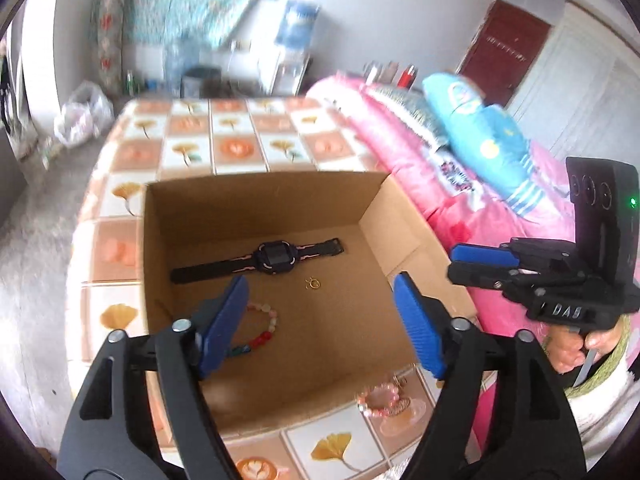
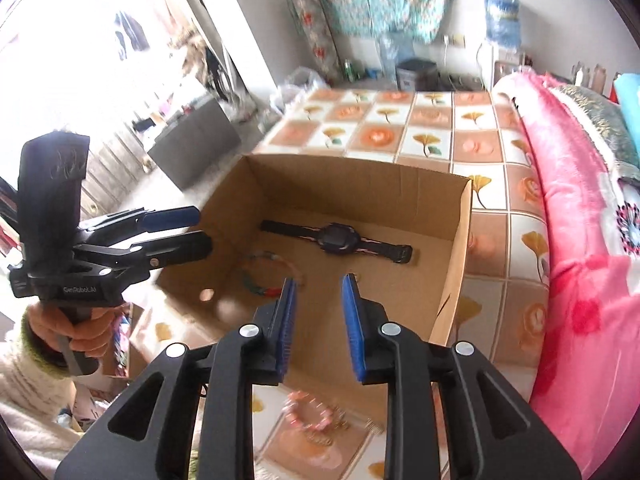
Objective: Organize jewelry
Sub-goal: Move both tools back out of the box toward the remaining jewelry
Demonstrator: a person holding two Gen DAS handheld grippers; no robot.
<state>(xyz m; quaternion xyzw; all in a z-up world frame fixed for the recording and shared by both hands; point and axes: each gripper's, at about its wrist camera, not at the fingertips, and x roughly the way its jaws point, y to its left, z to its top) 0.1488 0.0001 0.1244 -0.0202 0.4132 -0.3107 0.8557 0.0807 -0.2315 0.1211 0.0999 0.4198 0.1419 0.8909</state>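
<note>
Holding: nothing; my left gripper (image 1: 320,320) gapes wide, my right gripper (image 2: 319,326) stands partly open.
Box (image 1: 256,196): watch (image 1: 260,261), beaded bracelet (image 1: 262,328), gold ring (image 1: 312,283).

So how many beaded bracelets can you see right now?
2. A multicolored beaded bracelet lies inside the cardboard box, near its left wall. A pink beaded bracelet lies outside on the tablecloth, in front of the box. Others may be hidden.
</note>
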